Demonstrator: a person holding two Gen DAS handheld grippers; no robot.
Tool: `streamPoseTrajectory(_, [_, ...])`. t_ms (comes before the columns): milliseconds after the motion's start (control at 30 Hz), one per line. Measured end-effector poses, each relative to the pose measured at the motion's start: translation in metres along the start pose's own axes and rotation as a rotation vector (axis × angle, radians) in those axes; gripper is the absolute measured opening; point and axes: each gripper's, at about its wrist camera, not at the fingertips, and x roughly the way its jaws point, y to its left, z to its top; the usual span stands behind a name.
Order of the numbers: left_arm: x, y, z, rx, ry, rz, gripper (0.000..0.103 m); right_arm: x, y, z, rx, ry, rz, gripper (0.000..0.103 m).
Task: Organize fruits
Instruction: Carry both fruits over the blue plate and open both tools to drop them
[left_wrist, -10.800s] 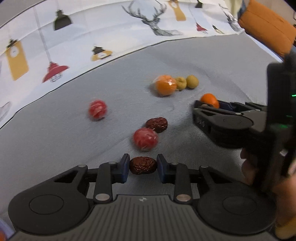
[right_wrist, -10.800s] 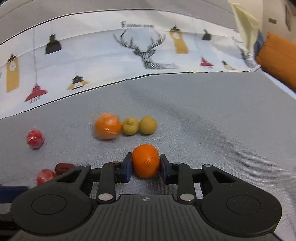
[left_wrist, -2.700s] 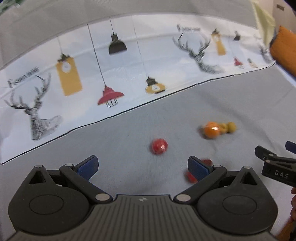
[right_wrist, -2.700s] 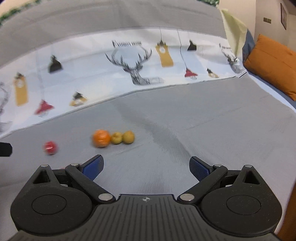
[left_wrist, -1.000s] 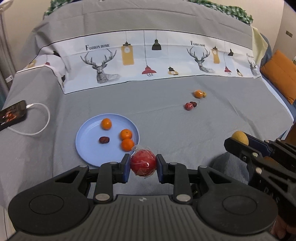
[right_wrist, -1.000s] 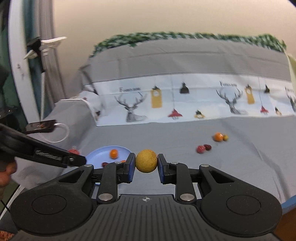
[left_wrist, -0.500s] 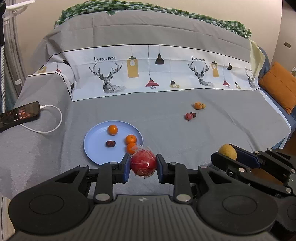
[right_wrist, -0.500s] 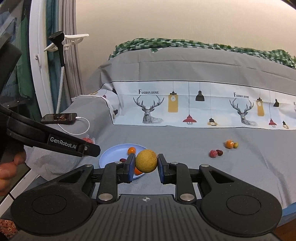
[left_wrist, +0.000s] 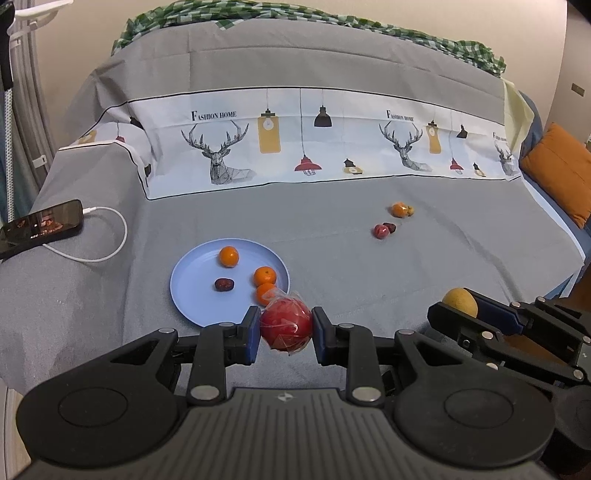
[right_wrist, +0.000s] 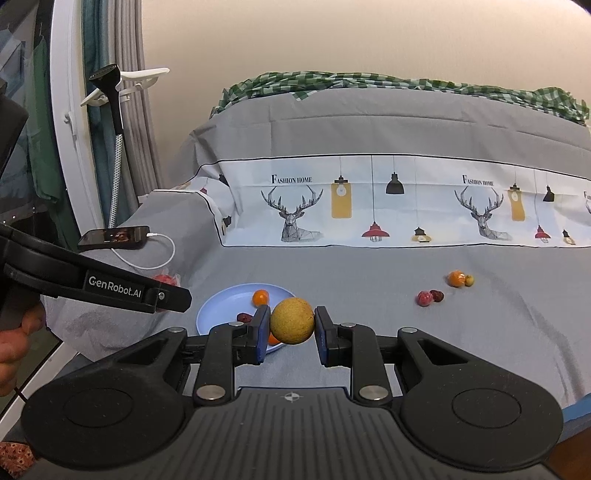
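My left gripper (left_wrist: 285, 336) is shut on a red fruit in clear wrap (left_wrist: 285, 325), held above the bed's near edge just in front of the blue plate (left_wrist: 192, 291). Three oranges (left_wrist: 228, 256) and a dark date (left_wrist: 224, 284) lie on that plate. My right gripper (right_wrist: 291, 334) is shut on a round yellow fruit (right_wrist: 291, 321); in the left wrist view it shows at the right with the yellow fruit (left_wrist: 460, 301). Far right on the grey sheet lie a red fruit (left_wrist: 380, 230) beside a date (left_wrist: 390, 227), and an orange (left_wrist: 399, 209) with a small yellow fruit (left_wrist: 409, 210).
A phone (left_wrist: 40, 225) on a white charging cable (left_wrist: 107, 251) lies at the bed's left. An orange cushion (left_wrist: 561, 177) is at the far right. A garment steamer stand (right_wrist: 114, 140) and curtains stand left of the bed. A hand (right_wrist: 14, 332) holds the left gripper.
Over the last second both grippers drew back a little from the bed and tilted up, still holding their fruits. Since half a second ago nothing has visibly moved.
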Motion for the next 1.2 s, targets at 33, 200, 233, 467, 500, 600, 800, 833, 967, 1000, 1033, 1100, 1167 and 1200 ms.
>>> streamPoseTrajectory(33, [0.001, 0.001, 0.001, -0.002, 0.001, 0.002, 0.032, 0.000, 0.000, 0.000, 0.002, 0.001, 0.000, 0.027])
streamPoseTrajectory(200, [0.005, 0.004, 0.001, -0.013, 0.007, 0.006, 0.032, 0.004, -0.001, 0.000, 0.009, 0.013, 0.002, 0.027])
streamPoseTrajectory(233, [0.005, 0.005, 0.001, -0.014, 0.007, 0.007, 0.032, 0.004, -0.002, 0.000, 0.009, 0.016, 0.003, 0.027])
streamPoseTrajectory(467, [0.012, 0.009, 0.003, -0.021, 0.017, 0.018, 0.032, 0.010, -0.004, -0.003, 0.025, 0.036, 0.009, 0.027])
streamPoseTrajectory(500, [0.013, 0.009, 0.003, -0.022, 0.019, 0.019, 0.032, 0.012, -0.005, -0.003, 0.027, 0.039, 0.010, 0.027])
streamPoseTrajectory(600, [0.016, 0.010, 0.004, -0.024, 0.024, 0.014, 0.032, 0.015, -0.007, -0.003, 0.030, 0.048, 0.010, 0.027])
streamPoseTrajectory(800, [0.021, 0.013, 0.005, -0.029, 0.032, 0.012, 0.032, 0.022, -0.006, -0.004, 0.034, 0.066, 0.011, 0.027])
streamPoseTrajectory(833, [0.022, 0.013, 0.005, -0.031, 0.033, 0.013, 0.032, 0.022, -0.006, -0.005, 0.035, 0.068, 0.010, 0.027])
streamPoseTrajectory(967, [0.027, 0.017, 0.007, -0.041, 0.040, 0.016, 0.032, 0.027, -0.006, -0.005, 0.036, 0.079, 0.008, 0.027])
streamPoseTrajectory(1000, [0.028, 0.018, 0.008, -0.043, 0.043, 0.016, 0.032, 0.029, -0.006, -0.004, 0.035, 0.081, 0.008, 0.027])
streamPoseTrajectory(1033, [0.030, 0.020, 0.009, -0.046, 0.046, 0.018, 0.032, 0.030, -0.006, -0.004, 0.035, 0.083, 0.008, 0.027])
streamPoseTrajectory(1100, [0.035, 0.022, 0.012, -0.053, 0.053, 0.017, 0.032, 0.033, -0.006, -0.003, 0.033, 0.087, 0.007, 0.027])
streamPoseTrajectory(1167, [0.039, 0.025, 0.015, -0.056, 0.058, 0.015, 0.032, 0.037, -0.006, -0.002, 0.034, 0.093, 0.006, 0.027])
streamPoseTrajectory(1200, [0.041, 0.026, 0.016, -0.057, 0.060, 0.014, 0.032, 0.039, -0.006, -0.001, 0.035, 0.095, 0.006, 0.027])
